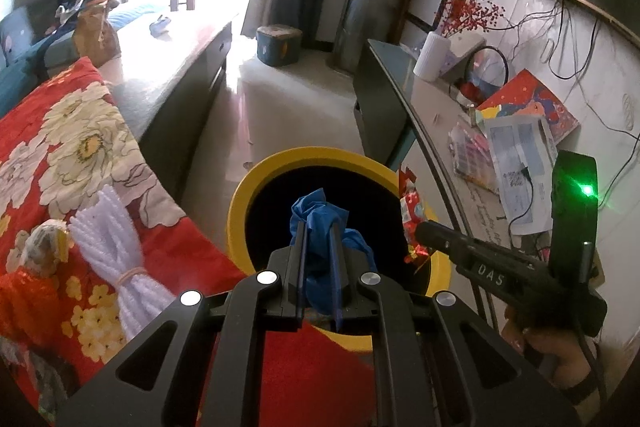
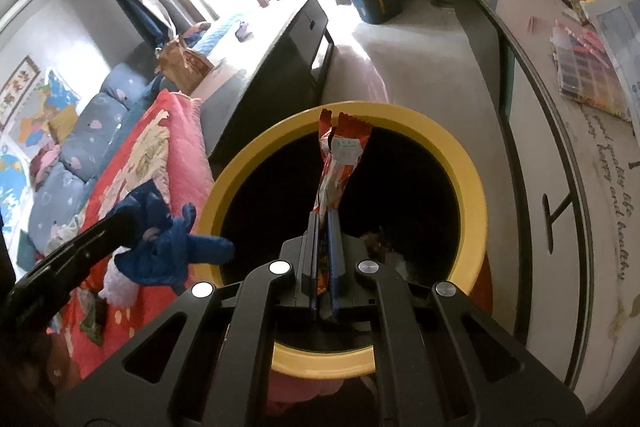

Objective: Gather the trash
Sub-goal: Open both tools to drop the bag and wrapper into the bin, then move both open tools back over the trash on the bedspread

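A yellow-rimmed trash bin point(image 1: 256, 179) point(image 2: 460, 155) with a dark inside stands on the floor between the bed and the desk. My left gripper point(image 1: 319, 227) is shut on a crumpled blue glove point(image 1: 316, 211), held over the bin's mouth. In the right wrist view the same glove point(image 2: 168, 247) hangs at the bin's left rim. My right gripper point(image 2: 322, 217) is shut on a red snack wrapper point(image 2: 340, 159), which sticks up above the bin's opening. In the left wrist view the wrapper point(image 1: 410, 211) shows at the bin's right rim, with the right gripper point(image 1: 420, 229) behind it.
A bed with a red floral quilt point(image 1: 80, 147) lies left of the bin, bearing a white yarn bundle point(image 1: 116, 251). A dark cabinet point(image 1: 188, 83) stands beyond. The desk point(image 2: 560, 131) on the right holds papers, a pastel box and cables. Some litter lies at the bin's bottom point(image 2: 384, 247).
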`<state>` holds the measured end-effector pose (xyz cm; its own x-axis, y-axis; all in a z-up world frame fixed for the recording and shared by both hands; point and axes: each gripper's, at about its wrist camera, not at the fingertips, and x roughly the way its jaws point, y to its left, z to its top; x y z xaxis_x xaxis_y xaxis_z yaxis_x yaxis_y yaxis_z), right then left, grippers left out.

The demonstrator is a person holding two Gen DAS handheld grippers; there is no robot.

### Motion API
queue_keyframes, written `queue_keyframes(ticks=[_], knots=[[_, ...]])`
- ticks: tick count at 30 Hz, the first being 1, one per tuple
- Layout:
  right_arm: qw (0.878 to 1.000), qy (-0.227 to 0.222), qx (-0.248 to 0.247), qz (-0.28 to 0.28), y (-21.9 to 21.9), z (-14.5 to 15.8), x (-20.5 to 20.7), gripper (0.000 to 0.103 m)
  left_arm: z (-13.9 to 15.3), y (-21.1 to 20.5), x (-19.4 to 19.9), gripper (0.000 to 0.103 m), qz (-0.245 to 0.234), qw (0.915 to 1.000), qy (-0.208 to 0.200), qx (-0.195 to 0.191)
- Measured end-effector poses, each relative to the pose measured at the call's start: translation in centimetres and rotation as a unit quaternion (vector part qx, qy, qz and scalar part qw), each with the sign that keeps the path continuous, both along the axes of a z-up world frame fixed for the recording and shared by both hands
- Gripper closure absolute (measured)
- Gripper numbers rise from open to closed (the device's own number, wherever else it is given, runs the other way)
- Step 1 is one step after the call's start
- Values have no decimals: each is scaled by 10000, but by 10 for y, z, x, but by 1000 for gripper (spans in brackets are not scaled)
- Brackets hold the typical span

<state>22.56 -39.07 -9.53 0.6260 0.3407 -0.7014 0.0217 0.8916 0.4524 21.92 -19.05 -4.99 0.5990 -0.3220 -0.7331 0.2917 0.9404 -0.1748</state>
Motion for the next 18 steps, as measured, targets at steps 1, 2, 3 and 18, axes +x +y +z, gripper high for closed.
queue_keyframes(ticks=[1,2,3,18], knots=[[10000,11,11,5,0,-1,0,101,0,-1,1,93,-1,10000,8,-5],[10000,21,11,12,0,-1,0,101,-1,-2,3,93,-1,10000,22,-6],[10000,27,14,17,0,-2,0,100,-2,-2,5,93,4,10000,33,-2],[9997,-155,-96,-157,-1,8,-5,51,14,17,-6,10,377,9988,-284,-155]])
